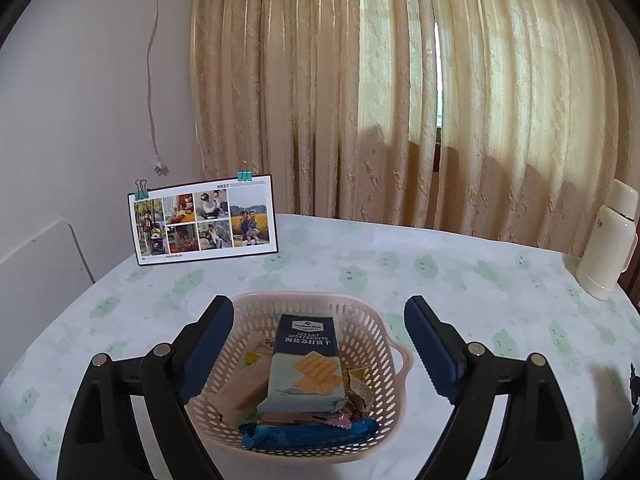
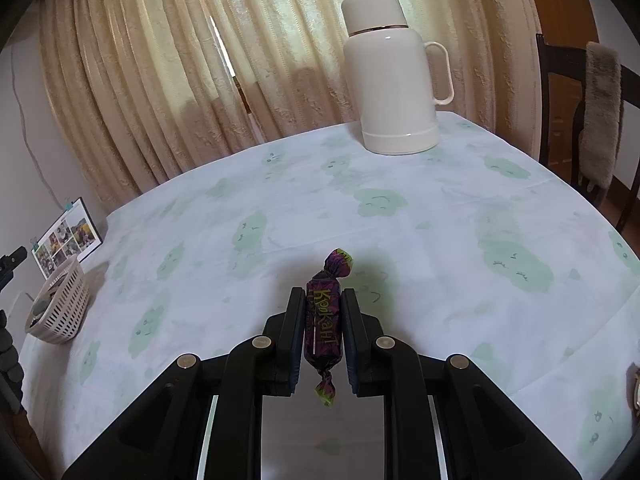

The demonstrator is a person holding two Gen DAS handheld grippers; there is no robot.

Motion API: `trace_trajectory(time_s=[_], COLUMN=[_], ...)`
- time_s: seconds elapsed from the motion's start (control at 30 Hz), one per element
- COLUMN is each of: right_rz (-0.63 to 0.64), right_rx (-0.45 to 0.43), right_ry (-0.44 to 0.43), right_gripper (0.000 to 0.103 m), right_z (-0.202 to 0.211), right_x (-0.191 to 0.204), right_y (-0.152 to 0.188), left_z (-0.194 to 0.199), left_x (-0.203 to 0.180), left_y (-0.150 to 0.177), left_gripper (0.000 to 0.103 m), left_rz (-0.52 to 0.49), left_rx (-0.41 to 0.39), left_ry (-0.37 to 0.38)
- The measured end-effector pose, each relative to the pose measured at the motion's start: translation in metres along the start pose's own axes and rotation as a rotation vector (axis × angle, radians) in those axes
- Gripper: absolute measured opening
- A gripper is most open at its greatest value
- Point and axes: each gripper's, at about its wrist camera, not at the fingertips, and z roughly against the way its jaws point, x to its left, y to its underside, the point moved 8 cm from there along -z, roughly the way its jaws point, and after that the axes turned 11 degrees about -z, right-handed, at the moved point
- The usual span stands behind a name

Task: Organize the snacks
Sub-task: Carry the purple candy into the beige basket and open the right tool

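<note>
The right hand-held gripper (image 2: 322, 326) pinches a purple twist-wrapped candy (image 2: 324, 320), its long axis along the fingers. The pink perforated plastic basket (image 2: 60, 312) sits well to its left, beneath the spread left hand-held gripper (image 1: 320, 344).

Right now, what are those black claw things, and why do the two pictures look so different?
They are grabbing tools a person holds, one in each hand, each with a camera looking along its two fingers. The left gripper is open above a pink basket of snacks, with a cracker packet on top. The right gripper squeezes a purple candy over the table. A white flask and a photo card stand farther back.
</note>
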Motion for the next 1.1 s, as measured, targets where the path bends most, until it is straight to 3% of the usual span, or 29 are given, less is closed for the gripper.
trace_trajectory(time_s=[0.23, 0.4, 0.7, 0.87, 1.1], right_rz=[0.005, 0.032, 0.185, 0.273, 0.376], right_rx=[-0.002, -0.014, -0.002, 0.049, 0.122], right_ry=[0.016, -0.052, -0.235, -0.356, -0.462], right_gripper=[0.019, 0.019, 0.019, 0.019, 0.019], right_z=[0.001, 0.012, 0.024, 0.02, 0.003], right_x=[0.005, 0.04, 0.161, 0.242, 0.34], right_y=[0.001, -0.005, -0.005, 0.018, 0.063], left_z=[0.002, 0.0, -0.004, -0.01, -0.007], left_x=[0.013, 0.038, 0.099, 0.123, 0.134], left_y=[0.005, 0.011, 0.029, 0.041, 0.044], left_gripper=[0.091, 0.093, 0.093, 0.093, 0.093], left_rz=[-0.002, 0.047, 0.173, 0.238, 0.284], left_rx=[-0.003, 0.016, 0.074, 0.121, 0.123], left_ry=[-0.029, -0.052, -0.141, -0.184, -0.199])
